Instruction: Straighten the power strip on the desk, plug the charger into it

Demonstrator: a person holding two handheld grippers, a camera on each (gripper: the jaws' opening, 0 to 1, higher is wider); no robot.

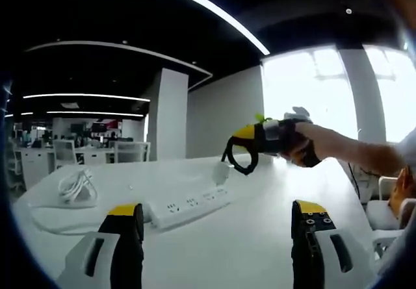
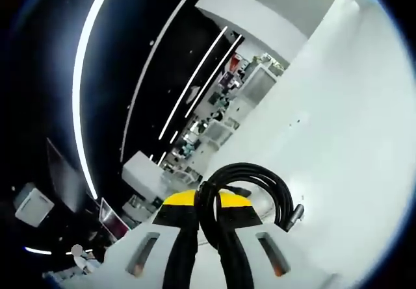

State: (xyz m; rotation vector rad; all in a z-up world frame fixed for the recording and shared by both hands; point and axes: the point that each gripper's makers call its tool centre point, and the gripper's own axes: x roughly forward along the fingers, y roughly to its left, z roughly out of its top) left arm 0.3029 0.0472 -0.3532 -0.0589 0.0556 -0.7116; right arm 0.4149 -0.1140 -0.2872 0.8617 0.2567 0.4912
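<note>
A black coiled cable [image 2: 250, 182] is gripped by the right tongs [image 2: 207, 221] above the power strip [image 1: 188, 206]; left tongs [image 1: 218, 227] are held released; a level approach is advised.

The left gripper [image 1: 218, 227] has its jaws spread wide. The right gripper [image 2: 207, 221], raised in a hand [image 1: 305, 149], is clamped together on a black cable loop [image 2: 250, 185].

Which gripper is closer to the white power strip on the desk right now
Left. The left gripper is low over the desk, just short of the power strip. The right gripper, shut on a black cable, is raised above the strip's far end.
</note>
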